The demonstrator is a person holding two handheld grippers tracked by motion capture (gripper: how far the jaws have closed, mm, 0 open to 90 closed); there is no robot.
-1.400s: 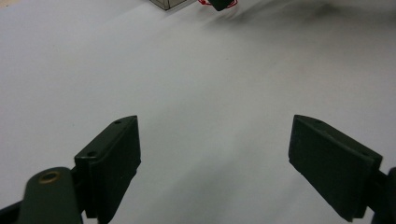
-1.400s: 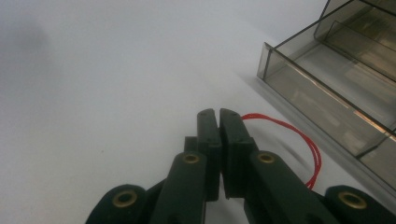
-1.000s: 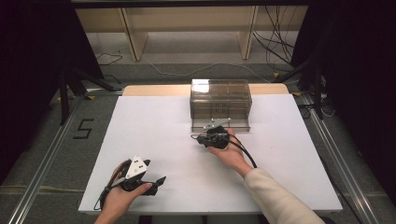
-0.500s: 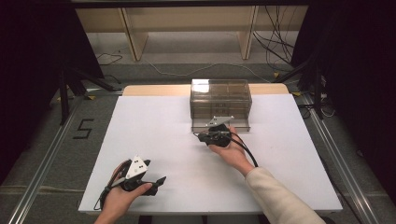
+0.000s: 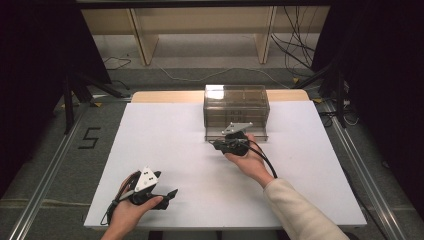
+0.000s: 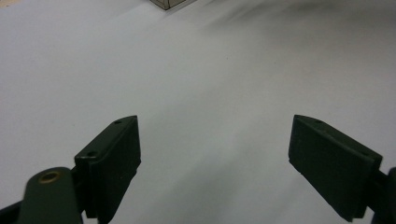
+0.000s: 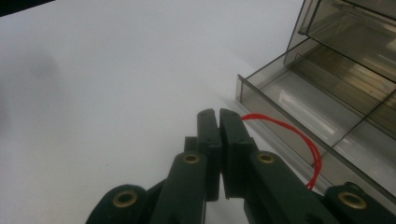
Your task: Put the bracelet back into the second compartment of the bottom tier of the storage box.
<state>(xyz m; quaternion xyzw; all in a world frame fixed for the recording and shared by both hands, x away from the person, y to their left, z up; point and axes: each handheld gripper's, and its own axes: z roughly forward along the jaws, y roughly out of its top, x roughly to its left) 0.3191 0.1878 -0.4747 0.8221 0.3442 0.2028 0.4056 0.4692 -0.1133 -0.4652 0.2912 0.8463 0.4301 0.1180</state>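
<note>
A smoky clear drawer cabinet (image 5: 236, 102) stands at the back middle of the white table (image 5: 175, 130), its bottom drawer (image 5: 260, 136) pulled out. My right gripper (image 5: 216, 145) hovers just in front of that drawer's left corner. In the right gripper view this gripper (image 7: 218, 119) is shut on a thin red loop (image 7: 314, 151), like a rubber band, which arcs to the right over the open drawer (image 7: 299, 105). Near the front left edge my left gripper (image 5: 172, 192) rests low; the left gripper view shows it open (image 6: 215, 158), nothing between its jaws.
Higher closed drawers (image 7: 359, 28) sit above the open one. The cabinet's corner (image 6: 170, 3) peeks in at the top of the left gripper view. Metal rails (image 5: 45, 200) flank the table, with cables (image 5: 295, 45) and wooden shelf legs behind.
The right gripper has crept a little closer to the open drawer, still shut on the red loop. The left gripper has stayed put.
</note>
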